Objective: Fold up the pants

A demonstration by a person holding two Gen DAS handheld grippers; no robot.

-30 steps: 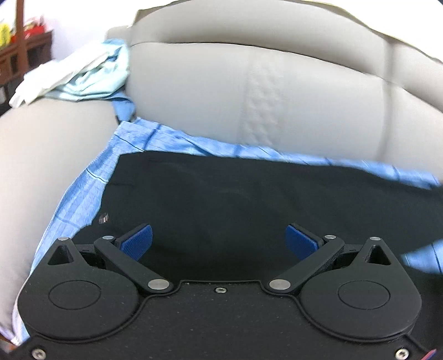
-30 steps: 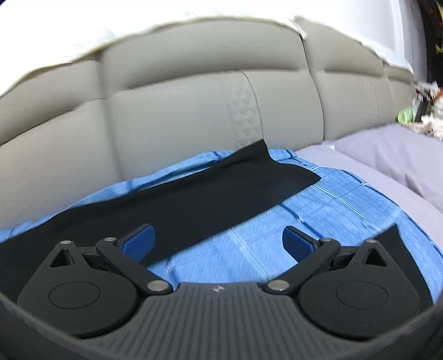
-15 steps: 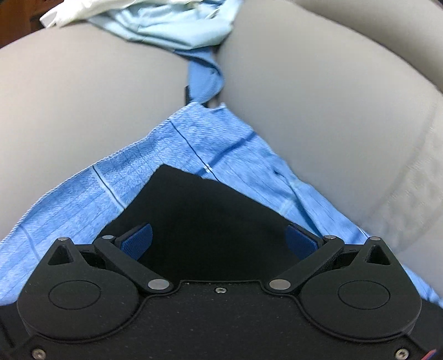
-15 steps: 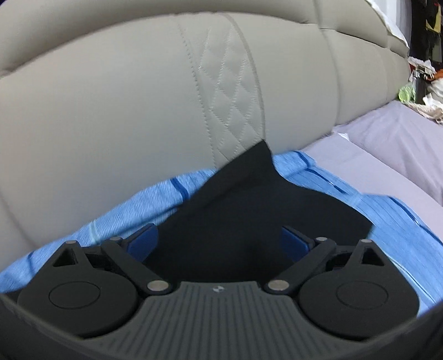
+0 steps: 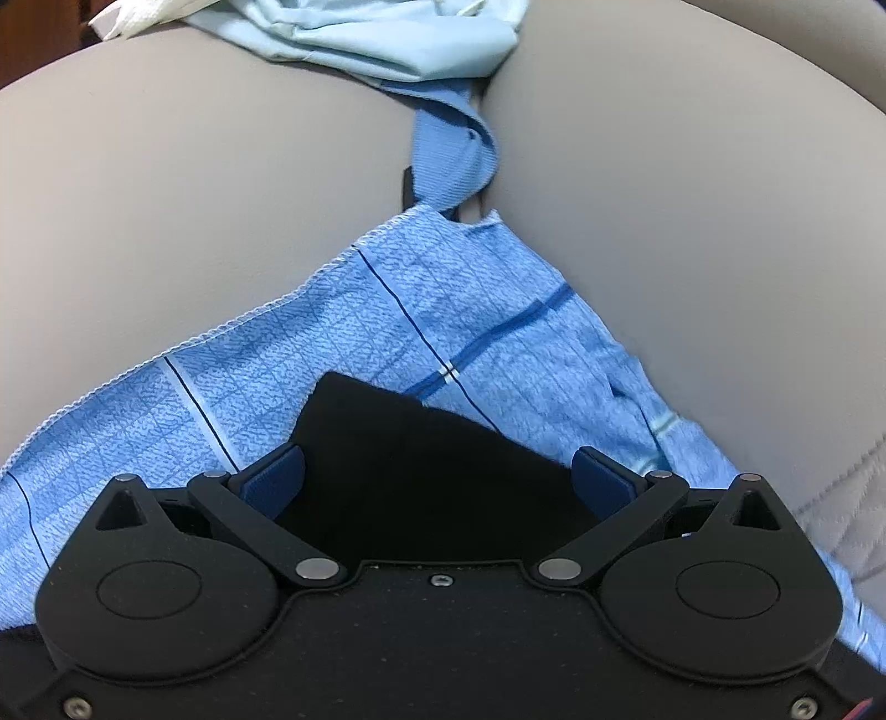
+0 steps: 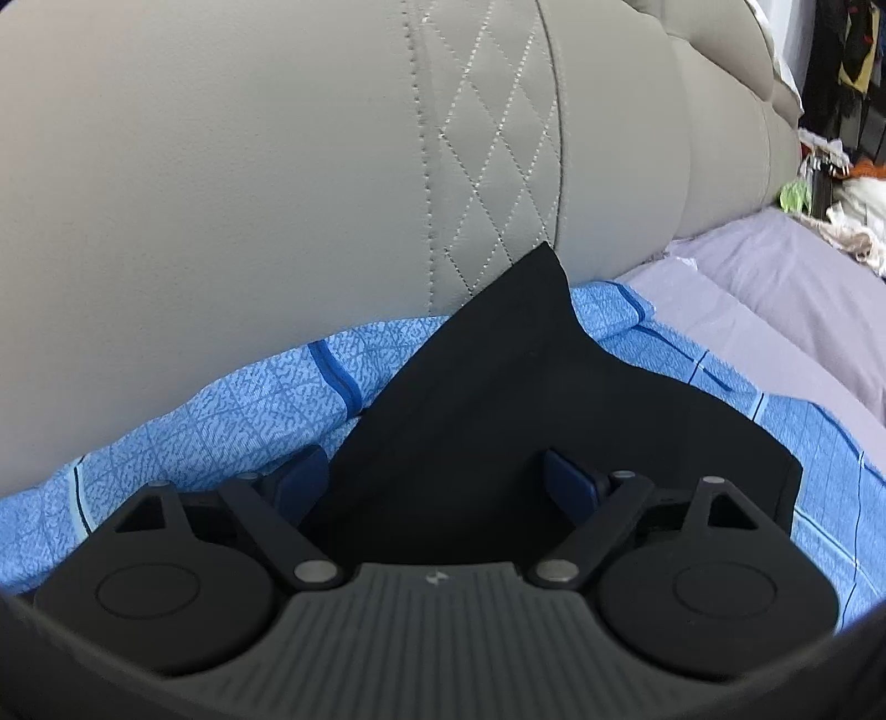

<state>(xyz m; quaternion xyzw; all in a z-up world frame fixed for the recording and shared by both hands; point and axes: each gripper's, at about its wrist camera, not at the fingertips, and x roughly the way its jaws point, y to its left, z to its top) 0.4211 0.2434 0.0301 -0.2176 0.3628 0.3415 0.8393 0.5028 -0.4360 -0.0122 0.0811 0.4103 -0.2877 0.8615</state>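
- Black pants (image 5: 421,476) spread on a blue checked blanket (image 5: 343,354) over the bed, one corner just below the grey padded headboard (image 6: 249,166).
- In the right wrist view, a pointed corner of the pants (image 6: 531,354) leaning up against the headboard's quilted strip; lilac sheet (image 6: 775,288) to the right, cluttered items beyond it.
- In the left wrist view, pale blue crumpled cloth (image 5: 387,33) on top of the grey cushion, a blanket strip tucked into the gap between cushions.
- Left hand-held gripper (image 5: 437,482): jaws wide, pants corner between them, pads not pressing.
- Right hand-held gripper (image 6: 437,482): jaws wide but closing, pants fabric between, not yet pinched.
- Compared with a second ago: both views much nearer the pants' corners, headboard filling more of the frame.
- No containers seen.
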